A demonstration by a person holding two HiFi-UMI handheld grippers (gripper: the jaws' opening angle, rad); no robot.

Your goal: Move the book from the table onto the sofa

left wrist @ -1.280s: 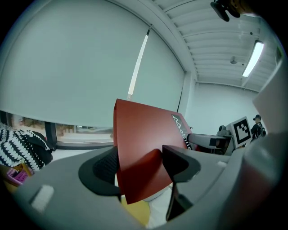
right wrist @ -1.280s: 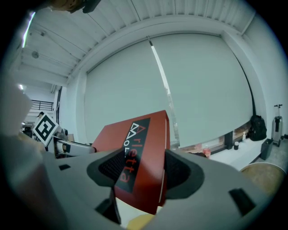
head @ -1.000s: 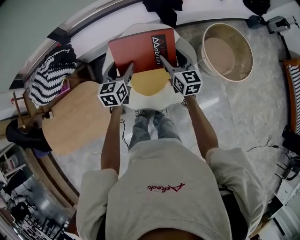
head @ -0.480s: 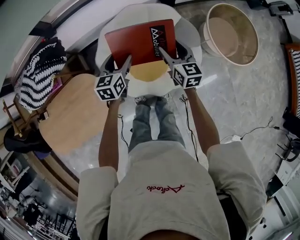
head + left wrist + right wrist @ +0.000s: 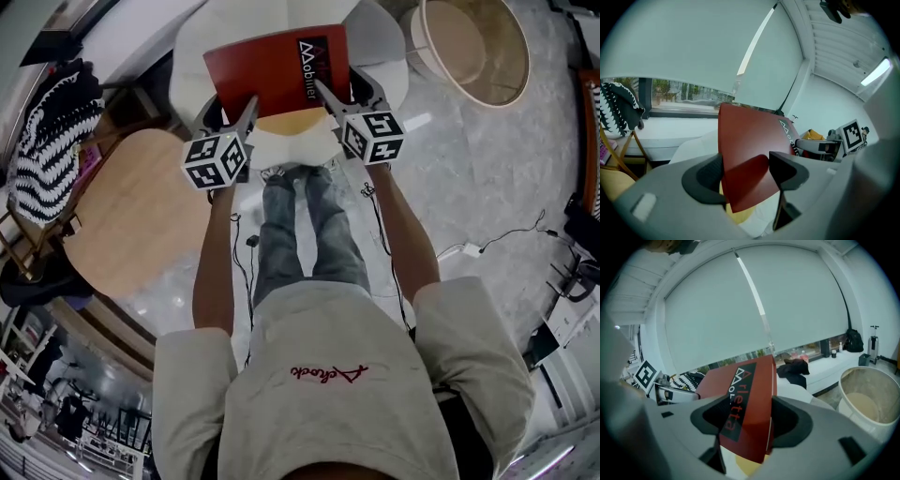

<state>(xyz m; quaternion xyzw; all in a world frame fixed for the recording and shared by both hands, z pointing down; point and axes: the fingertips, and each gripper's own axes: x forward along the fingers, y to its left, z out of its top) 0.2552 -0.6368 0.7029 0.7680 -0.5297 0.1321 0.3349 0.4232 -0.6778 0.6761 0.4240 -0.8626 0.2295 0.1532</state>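
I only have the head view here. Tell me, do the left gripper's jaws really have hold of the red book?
Observer: Yes. In the left gripper view, the left gripper has its jaws shut on the book near one corner.
Operator: And the right one?
Observer: The right gripper is shut over the book's black band, where red letters read Arletta.
Operator: What lies straight ahead?
Observer: A lowered window blind, with a dark garment on the ledge beneath it.

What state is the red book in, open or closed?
Closed. The book shows one flat cover, no spread pages; the left gripper and right gripper each clamp a corner.
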